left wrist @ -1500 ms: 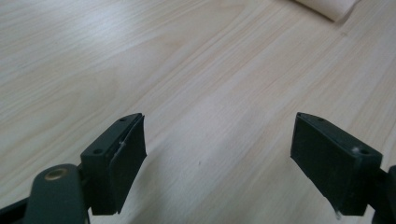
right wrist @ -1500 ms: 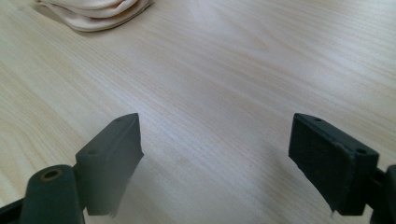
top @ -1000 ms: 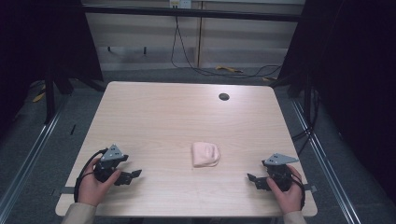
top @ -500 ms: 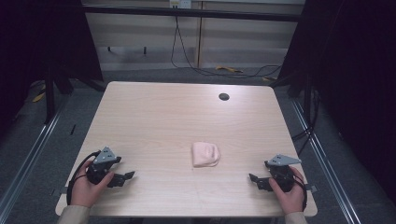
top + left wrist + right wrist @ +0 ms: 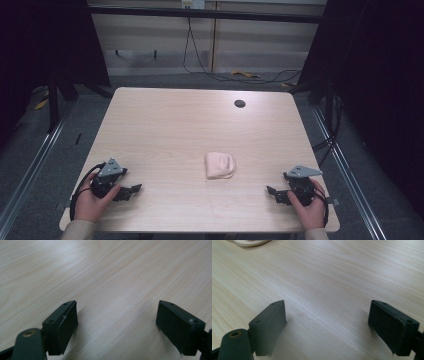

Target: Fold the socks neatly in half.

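- The folded pale cloth (image 5: 220,165) lies flat, just nearer than the middle of the table (image 5: 170,125), well apart from both grippers; its edge peeks in at the top left of the right gripper view (image 5: 249,242).
- Left gripper (image 5: 131,190) rests low at the near-left corner, jaws spread wide, holding nothing.
- Right gripper (image 5: 272,192) sits near the near-right corner, jaws equally wide, empty too.
- Risk, as I judge it: a shallow pinch could lift only the top layer and unfold the cloth, or shove it along the smooth wood.
- Plenty of bare wood all around; only the small dark grommet (image 5: 239,103) far back. Both hands sit close to the near edge.
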The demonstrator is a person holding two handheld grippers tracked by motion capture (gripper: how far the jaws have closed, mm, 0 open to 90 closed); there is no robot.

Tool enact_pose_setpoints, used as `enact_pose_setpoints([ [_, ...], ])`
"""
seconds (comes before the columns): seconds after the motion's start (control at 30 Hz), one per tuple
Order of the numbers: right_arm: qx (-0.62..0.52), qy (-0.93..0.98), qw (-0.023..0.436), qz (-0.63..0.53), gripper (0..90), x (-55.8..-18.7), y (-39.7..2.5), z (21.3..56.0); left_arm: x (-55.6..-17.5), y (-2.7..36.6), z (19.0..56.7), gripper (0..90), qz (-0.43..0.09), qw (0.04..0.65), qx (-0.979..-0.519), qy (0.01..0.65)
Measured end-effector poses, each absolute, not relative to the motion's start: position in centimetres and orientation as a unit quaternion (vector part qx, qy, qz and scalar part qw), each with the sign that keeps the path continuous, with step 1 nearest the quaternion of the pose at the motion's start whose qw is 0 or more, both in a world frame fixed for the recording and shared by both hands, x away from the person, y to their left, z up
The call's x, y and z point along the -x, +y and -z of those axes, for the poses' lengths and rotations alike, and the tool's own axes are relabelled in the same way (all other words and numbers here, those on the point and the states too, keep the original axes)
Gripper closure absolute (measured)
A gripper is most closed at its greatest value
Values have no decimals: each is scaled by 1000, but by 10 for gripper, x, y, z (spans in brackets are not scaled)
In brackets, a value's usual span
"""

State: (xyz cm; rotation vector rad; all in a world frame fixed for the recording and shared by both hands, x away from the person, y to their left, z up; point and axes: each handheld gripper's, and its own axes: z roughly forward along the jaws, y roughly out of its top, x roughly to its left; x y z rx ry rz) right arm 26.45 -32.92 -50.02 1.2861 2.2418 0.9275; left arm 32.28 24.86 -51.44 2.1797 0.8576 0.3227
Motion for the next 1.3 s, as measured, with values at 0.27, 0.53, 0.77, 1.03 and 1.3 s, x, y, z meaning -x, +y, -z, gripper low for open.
enact_pose_setpoints([
  [0.27, -460, 800, 196, -331, 137, -265, -329, 500, -324, 253, 516, 160, -126, 385, -852, 333],
  [0.53, -460, 800, 196, -331, 137, -265, -329, 500, -324, 252, 516, 136, -125, 384, -852, 332],
  [0.77, -460, 800, 197, -331, 137, -265, -329, 500, -325, 251, 517, 110, -128, 381, -851, 338],
  [1.03, -460, 800, 197, -331, 137, -265, -329, 500, -326, 251, 517, 60, -130, 372, -852, 346],
  [1.3, -460, 800, 197, -331, 137, -265, -329, 500, -327, 250, 517, 50, -129, 372, -851, 348],
])
